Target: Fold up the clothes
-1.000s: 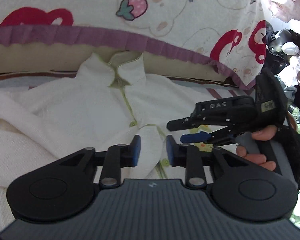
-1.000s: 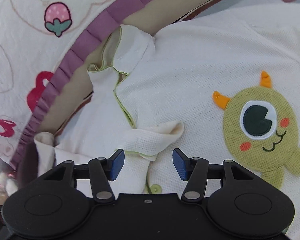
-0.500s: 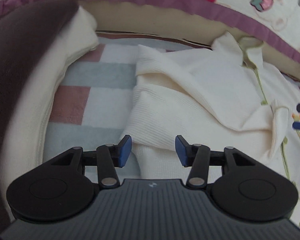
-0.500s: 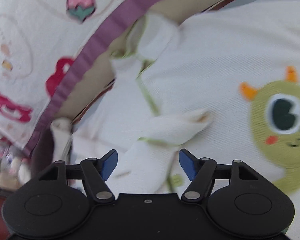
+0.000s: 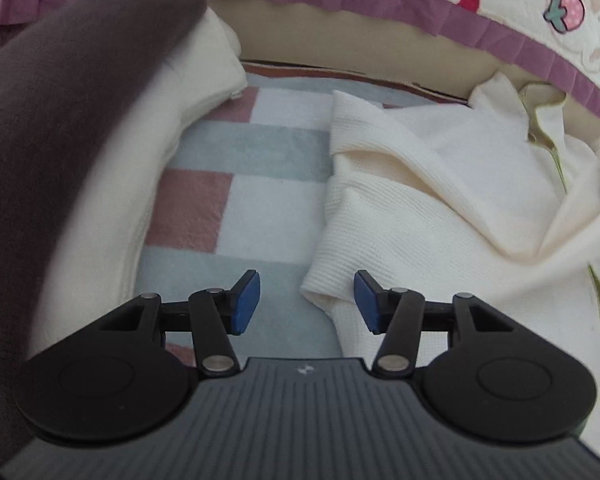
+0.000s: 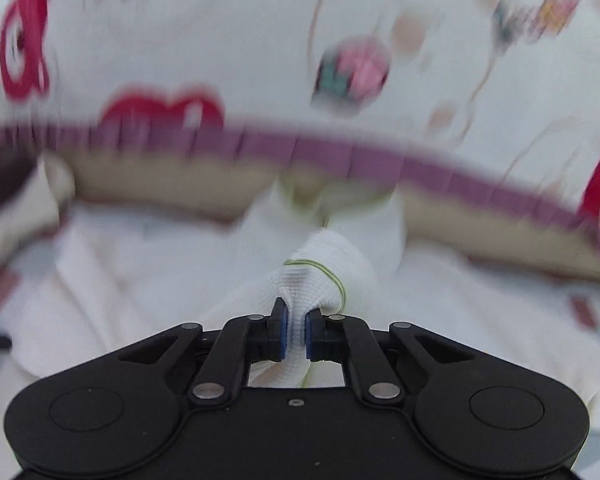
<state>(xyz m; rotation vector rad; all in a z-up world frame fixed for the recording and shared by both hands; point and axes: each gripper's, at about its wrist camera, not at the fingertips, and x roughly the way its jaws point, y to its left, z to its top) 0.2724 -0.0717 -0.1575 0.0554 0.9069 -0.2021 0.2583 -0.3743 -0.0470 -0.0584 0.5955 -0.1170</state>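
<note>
Now a fold of the cream knit garment (image 6: 320, 280) is pinched between the blue pads of the right gripper (image 6: 296, 334), where half a second ago the jaws stood wide on either side of the loose cuff without touching it. The jaws are closing and are nearly together, with the cloth bunched up between them and the green-trimmed edge (image 6: 332, 274) drawn into a peak just ahead of the fingertips. The right wrist view is heavily blurred, and the strawberry-print quilt (image 6: 260, 40) with its purple frill (image 6: 340, 152) now fills the upper part, so the gripper is judged to be lifting and swinging with the sleeve in tow.

On the other side, the left gripper (image 5: 306, 300) has been brought over from the middle of the garment to its outer edge. Its jaws are opening and stand about half apart; the folded corner of the ribbed hem (image 5: 324, 284) lies between them, nearer the right pad, but is not pressed by either. The garment is spread on the checked blanket (image 5: 268, 208), its collar (image 5: 540, 120) against the quilt's frill, with a dark, blurred cushion (image 5: 60, 120) at the left.

A sleeve fold is thus judged to be under way: one side has been gripped, while the left corner has yet to be taken.
</note>
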